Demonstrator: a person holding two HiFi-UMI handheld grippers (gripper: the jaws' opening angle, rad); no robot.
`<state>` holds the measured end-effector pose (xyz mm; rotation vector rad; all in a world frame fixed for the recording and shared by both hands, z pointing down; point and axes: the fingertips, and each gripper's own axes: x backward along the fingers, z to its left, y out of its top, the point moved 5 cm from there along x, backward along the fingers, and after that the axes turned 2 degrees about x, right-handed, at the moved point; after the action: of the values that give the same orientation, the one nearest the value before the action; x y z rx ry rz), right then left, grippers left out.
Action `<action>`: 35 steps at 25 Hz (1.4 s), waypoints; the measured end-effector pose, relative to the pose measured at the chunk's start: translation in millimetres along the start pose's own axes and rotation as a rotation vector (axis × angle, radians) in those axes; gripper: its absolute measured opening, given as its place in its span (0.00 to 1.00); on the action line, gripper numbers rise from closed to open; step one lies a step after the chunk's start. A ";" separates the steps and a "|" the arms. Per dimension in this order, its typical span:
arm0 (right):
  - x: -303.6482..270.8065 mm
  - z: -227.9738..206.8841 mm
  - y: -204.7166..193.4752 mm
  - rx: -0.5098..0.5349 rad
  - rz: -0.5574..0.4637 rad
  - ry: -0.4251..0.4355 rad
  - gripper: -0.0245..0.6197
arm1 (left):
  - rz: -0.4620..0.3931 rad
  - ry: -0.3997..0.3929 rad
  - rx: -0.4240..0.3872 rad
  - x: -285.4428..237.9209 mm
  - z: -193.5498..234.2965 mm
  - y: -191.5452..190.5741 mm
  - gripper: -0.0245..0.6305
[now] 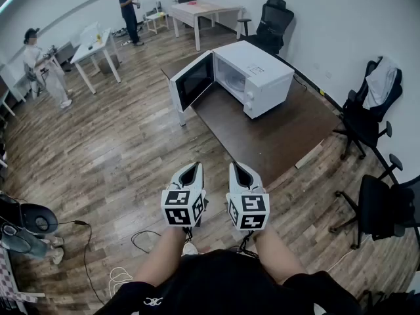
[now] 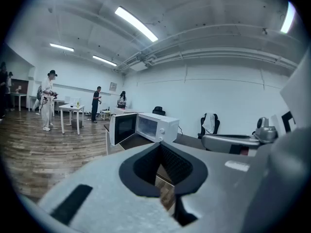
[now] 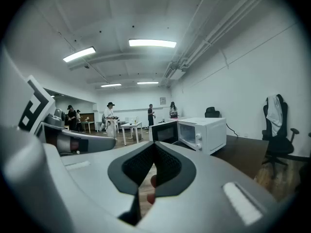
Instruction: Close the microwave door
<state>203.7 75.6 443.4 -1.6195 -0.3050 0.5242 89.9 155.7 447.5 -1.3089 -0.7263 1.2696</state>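
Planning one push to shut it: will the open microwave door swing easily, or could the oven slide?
The door stands wide open on its hinge, so likely swings freely as a rigid panel. The microwave sits flat on the table, so probably stays put.

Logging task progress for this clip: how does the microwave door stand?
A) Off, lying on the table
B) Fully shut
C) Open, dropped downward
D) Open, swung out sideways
D: the door stands swung out sideways from the microwave, leaving its inside open to view.
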 end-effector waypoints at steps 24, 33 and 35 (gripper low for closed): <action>-53.8 76.7 21.6 0.013 -0.086 0.007 0.05 | -0.014 -0.048 0.023 8.6 89.5 19.7 0.05; -88.9 134.3 22.3 -0.076 -0.089 -0.005 0.05 | -0.008 -0.093 0.021 18.0 163.5 23.7 0.05; -92.8 143.7 22.9 -0.071 -0.094 -0.015 0.05 | -0.006 -0.103 0.014 20.1 174.0 23.8 0.05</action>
<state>49.4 151.2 427.7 -1.6621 -0.4128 0.4587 -74.8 219.6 454.0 -1.2363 -0.7919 1.3428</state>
